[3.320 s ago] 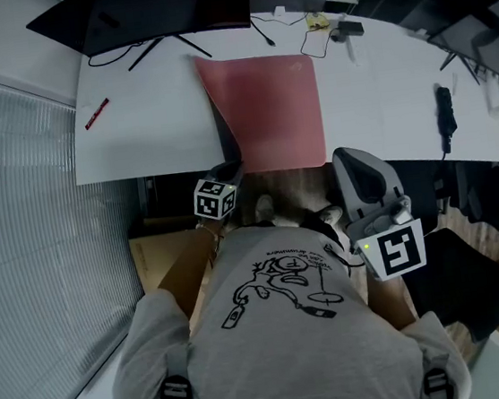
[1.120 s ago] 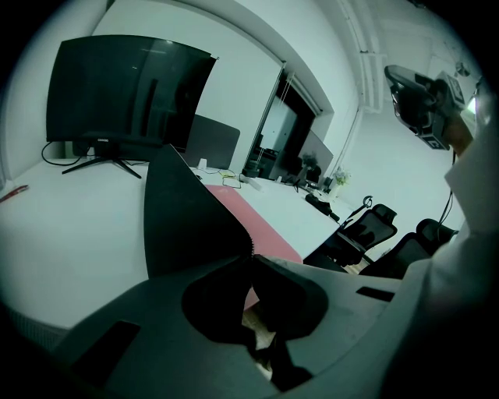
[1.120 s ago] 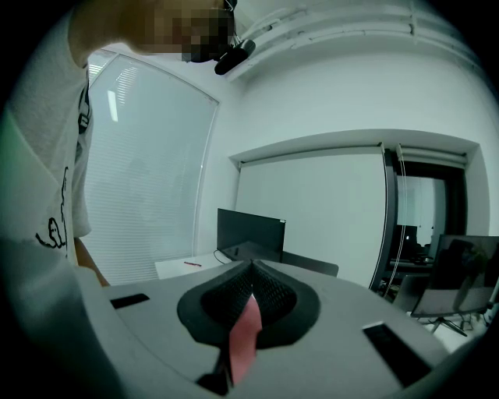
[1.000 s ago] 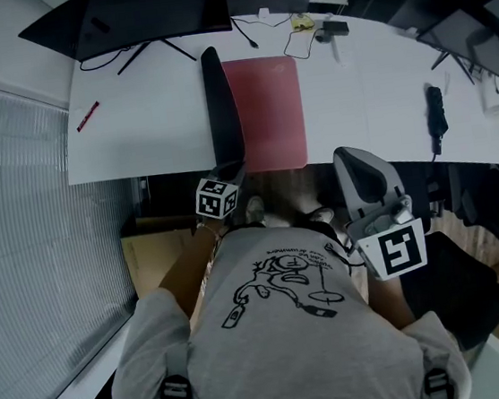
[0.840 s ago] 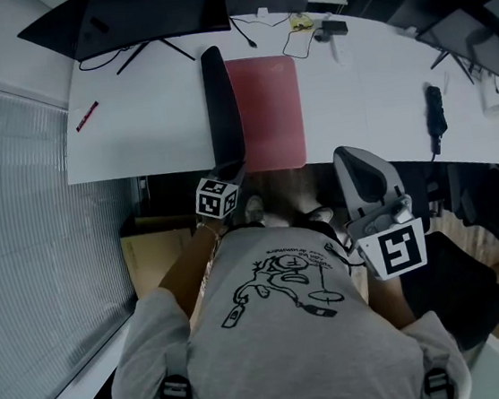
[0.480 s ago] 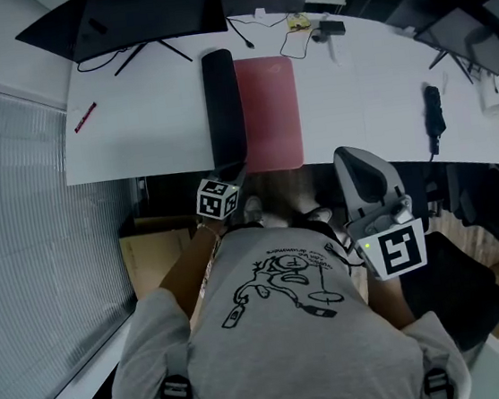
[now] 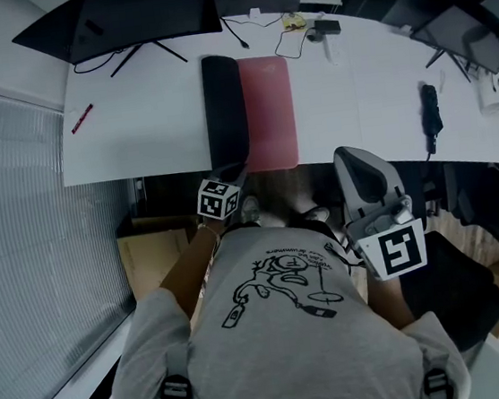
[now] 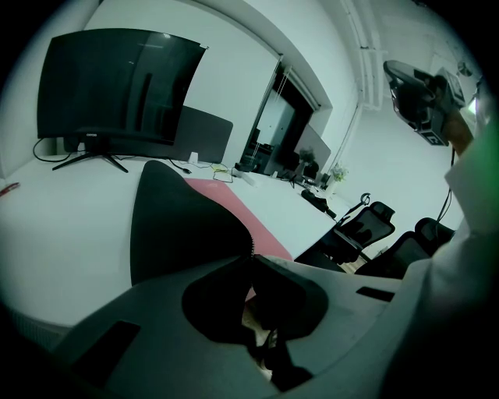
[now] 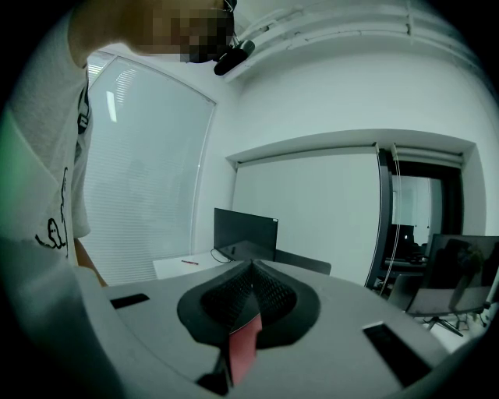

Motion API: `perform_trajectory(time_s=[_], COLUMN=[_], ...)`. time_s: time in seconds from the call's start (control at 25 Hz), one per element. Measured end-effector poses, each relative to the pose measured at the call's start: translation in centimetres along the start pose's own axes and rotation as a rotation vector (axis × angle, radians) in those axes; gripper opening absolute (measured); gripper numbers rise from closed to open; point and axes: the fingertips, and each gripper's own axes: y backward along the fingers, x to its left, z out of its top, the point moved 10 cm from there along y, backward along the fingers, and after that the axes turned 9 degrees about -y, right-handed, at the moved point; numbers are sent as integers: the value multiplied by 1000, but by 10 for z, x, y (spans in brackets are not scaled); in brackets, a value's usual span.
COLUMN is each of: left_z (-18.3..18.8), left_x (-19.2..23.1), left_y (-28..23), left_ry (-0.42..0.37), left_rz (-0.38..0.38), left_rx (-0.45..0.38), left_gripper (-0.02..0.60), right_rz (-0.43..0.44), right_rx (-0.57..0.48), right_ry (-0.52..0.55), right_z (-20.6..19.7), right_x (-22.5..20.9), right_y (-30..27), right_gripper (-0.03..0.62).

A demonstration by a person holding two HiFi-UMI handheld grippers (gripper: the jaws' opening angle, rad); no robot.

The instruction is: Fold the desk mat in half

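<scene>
The black-backed flap (image 7: 224, 107) of the desk mat (image 7: 268, 115) has come over from standing on edge and now leans down onto the pink face, covering its left part. Nearest you, your left tool (image 8: 251, 257) is clamped tight on the flap's near corner, at the front edge of the surface (image 7: 141, 126); that corner looks raised rather than laid flat. Your right tool (image 9: 251, 266) hangs off to the right, jaws together, with no hold on the mat.

To finish well, I'd carry the held corner on across until it meets the mat's right near corner, lower it, and only then let go. The right tool could then press the crease. Farther off, towards the monitor (image 7: 119, 20), check that the flap's far end lines up too. The edges look roughly parallel, but the uncovered pink strip is wider than the black.
</scene>
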Motion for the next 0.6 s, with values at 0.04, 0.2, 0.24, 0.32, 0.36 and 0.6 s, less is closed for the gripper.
perform_trajectory(time_s=[0.04, 0.2, 0.24, 0.32, 0.36, 0.6], left_z=[1, 3, 3, 4, 4, 8], left_x=[-1, -5, -6, -8, -9, -15], left_y=[-1, -5, -6, -7, -7, -9], left_ry=[0, 0, -1, -3, -3, -9], left_rz=[-1, -4, -4, -5, -5, -6], left_rx=[1, 5, 5, 5, 5, 4], left_gripper=[31, 31, 31, 31, 31, 31], right_rz=[-1, -4, -5, -6, -6, -8], right_rx=[0, 0, 1, 1, 0, -6], right_ry=[1, 0, 0, -1, -1, -5], right_z=[0, 0, 0, 0, 0, 0], right_x=[-1, -6, -7, -8, -9, -13], right_y=[1, 4, 4, 6, 8, 14], right_gripper=[9, 9, 9, 9, 9, 9])
